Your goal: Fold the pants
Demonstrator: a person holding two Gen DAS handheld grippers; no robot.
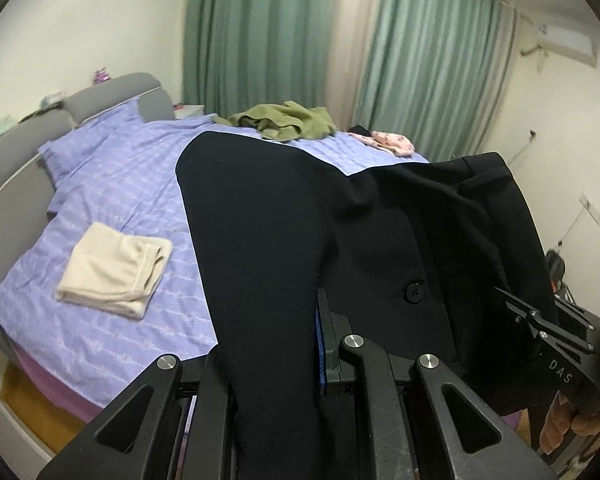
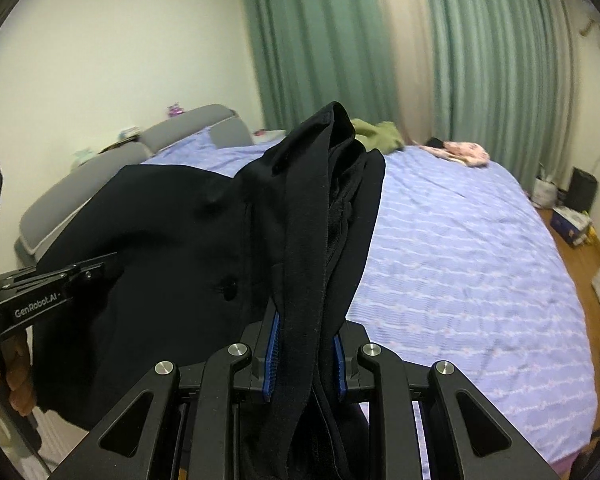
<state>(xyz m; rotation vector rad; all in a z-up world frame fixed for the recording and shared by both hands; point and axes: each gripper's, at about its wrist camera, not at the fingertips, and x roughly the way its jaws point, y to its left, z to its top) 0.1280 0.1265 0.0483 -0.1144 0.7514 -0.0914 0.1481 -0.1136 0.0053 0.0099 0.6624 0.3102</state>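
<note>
Both grippers hold the black pants [image 1: 284, 216] in the air above the near edge of the bed [image 1: 132, 184]. The left gripper [image 1: 276, 360] is clamped on one end of the cloth, which covers its left finger almost fully; only the blue pad [image 1: 320, 356] on the other side shows. The right gripper [image 2: 306, 356] is clamped on a thick bunch of the waistband, with a blue pad pressing on each side. Between the two grippers the pants hang as a wide sheet, and a black button [image 1: 413, 292] shows on it. A folded cream cloth [image 1: 114, 268] lies near the left edge of the bed. At the far edge lie a green garment [image 1: 284, 122] and something pink [image 1: 392, 142], maybe also clothing.
</note>
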